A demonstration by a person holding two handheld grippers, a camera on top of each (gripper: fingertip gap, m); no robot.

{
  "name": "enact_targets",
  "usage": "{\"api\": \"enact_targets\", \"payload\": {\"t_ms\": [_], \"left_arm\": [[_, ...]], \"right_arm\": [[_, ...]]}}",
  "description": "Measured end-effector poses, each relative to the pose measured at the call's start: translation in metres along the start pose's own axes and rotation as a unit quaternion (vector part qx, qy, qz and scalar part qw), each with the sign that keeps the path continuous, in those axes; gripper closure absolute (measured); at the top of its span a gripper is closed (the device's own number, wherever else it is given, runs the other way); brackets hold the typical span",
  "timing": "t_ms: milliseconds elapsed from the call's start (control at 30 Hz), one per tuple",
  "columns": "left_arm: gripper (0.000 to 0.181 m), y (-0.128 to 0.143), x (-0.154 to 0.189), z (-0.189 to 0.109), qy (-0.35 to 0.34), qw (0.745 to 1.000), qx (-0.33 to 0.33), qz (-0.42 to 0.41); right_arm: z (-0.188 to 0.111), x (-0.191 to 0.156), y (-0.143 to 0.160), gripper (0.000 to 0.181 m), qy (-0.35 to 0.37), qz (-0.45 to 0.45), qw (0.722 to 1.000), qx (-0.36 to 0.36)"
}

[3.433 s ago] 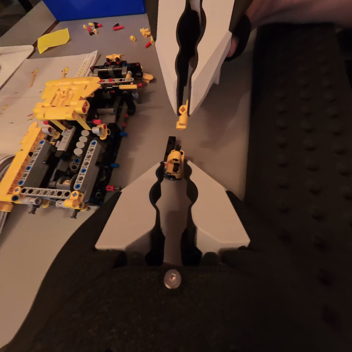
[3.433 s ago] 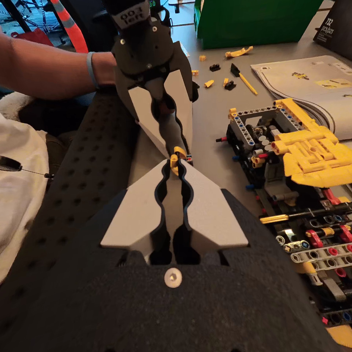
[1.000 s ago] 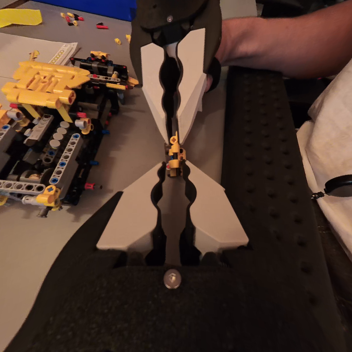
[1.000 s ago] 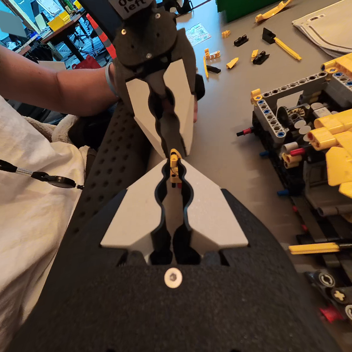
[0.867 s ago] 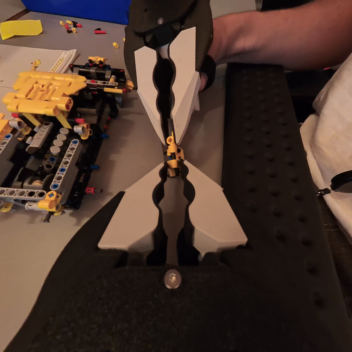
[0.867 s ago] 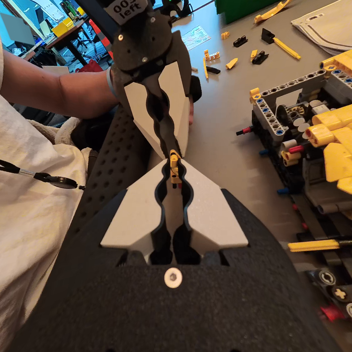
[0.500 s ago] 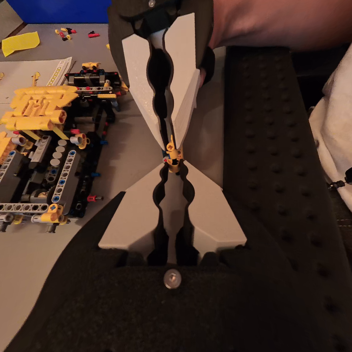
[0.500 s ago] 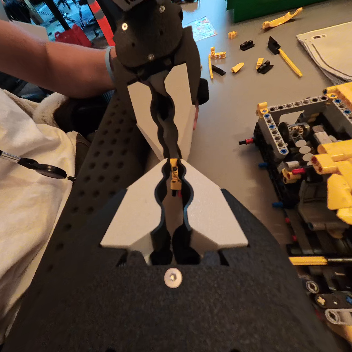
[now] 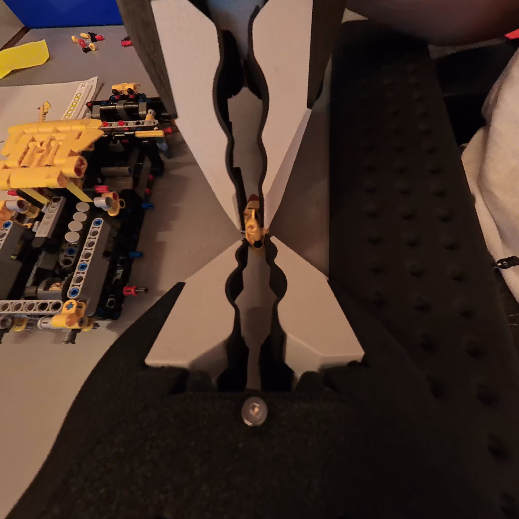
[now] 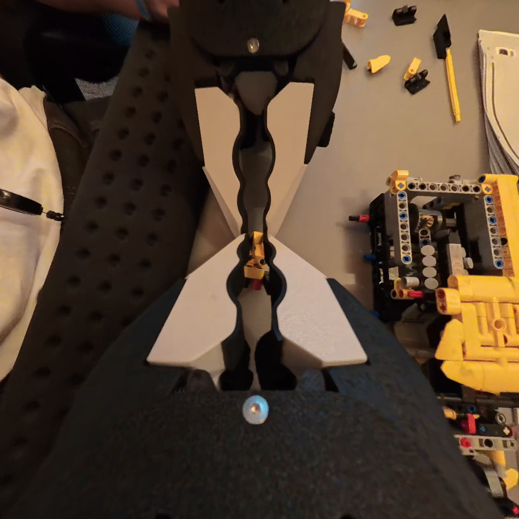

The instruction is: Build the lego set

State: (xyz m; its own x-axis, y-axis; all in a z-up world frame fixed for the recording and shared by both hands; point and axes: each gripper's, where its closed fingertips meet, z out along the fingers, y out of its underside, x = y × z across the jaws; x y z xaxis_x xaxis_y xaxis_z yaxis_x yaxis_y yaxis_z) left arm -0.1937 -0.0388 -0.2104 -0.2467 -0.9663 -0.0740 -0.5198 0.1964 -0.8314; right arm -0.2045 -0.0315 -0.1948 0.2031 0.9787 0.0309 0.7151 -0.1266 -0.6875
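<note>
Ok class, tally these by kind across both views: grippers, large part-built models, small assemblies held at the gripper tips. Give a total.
Grippers: 2 (left gripper, right gripper)
Part-built model: 1
Small yellow assembly, pinched between both grippers: 1
Total: 4

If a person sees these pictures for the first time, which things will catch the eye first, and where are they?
First, the two white grippers meeting tip to tip in the middle: the left hand-held gripper and the right hand-held gripper are both shut on small yellow pieces pressed together between them. Next, the big yellow and black model on the grey table beside them. Loose parts lie farther back.
</note>
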Motion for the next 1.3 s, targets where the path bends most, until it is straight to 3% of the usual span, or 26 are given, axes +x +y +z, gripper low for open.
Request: {"api": "enact_targets", "payload": {"t_ms": [133, 233, 400, 467, 567, 733, 933, 1033, 1133, 1300], "left_arm": [[0.170, 0.001, 0.001, 0.000, -0.004, 1.000, -0.003, 0.009], [0.170, 0.004, 0.001, 0.002, -0.011, 1.000, -0.011, 0.025], [0.169, 0.006, 0.002, 0.004, -0.007, 0.999, -0.022, 0.024], [0.169, 0.005, 0.001, 0.003, -0.008, 1.000, -0.017, 0.021], [0.169, 0.002, 0.001, 0.002, -0.004, 1.000, -0.007, 0.014], [0.169, 0.000, 0.003, 0.002, 0.002, 1.000, -0.003, 0.010], [0.170, -0.007, -0.002, -0.004, -0.016, 1.000, 0.012, 0.008], [0.170, -0.015, -0.003, -0.011, -0.016, 0.999, 0.038, -0.002], [0.170, -0.025, -0.002, -0.016, 0.001, 0.997, 0.068, -0.023], [0.170, -0.016, -0.005, -0.008, -0.008, 0.999, 0.039, -0.025]], "right_arm": [[-0.015, 0.003, 0.003, 0.146, 0.019, 0.023, 1.000, 0.008], [-0.028, 0.009, 0.011, 0.147, 0.038, 0.043, 0.998, 0.021], [-0.015, 0.006, 0.013, 0.147, 0.053, 0.030, 0.998, 0.021], [-0.017, 0.008, 0.010, 0.144, 0.071, 0.026, 0.997, 0.023], [-0.010, 0.000, 0.013, 0.133, 0.043, 0.040, 0.998, -0.004], [-0.005, -0.004, 0.003, 0.163, 0.057, -0.024, 0.998, -0.003], [0.000, 0.000, 0.006, 0.176, 0.049, -0.021, 0.999, 0.000], [-0.008, 0.000, -0.001, 0.176, -0.017, 0.058, 0.995, 0.084], [-0.017, -0.002, -0.007, 0.176, -0.097, 0.128, 0.970, 0.184], [-0.010, 0.001, 0.003, 0.176, -0.132, 0.164, 0.961, 0.182]]}}
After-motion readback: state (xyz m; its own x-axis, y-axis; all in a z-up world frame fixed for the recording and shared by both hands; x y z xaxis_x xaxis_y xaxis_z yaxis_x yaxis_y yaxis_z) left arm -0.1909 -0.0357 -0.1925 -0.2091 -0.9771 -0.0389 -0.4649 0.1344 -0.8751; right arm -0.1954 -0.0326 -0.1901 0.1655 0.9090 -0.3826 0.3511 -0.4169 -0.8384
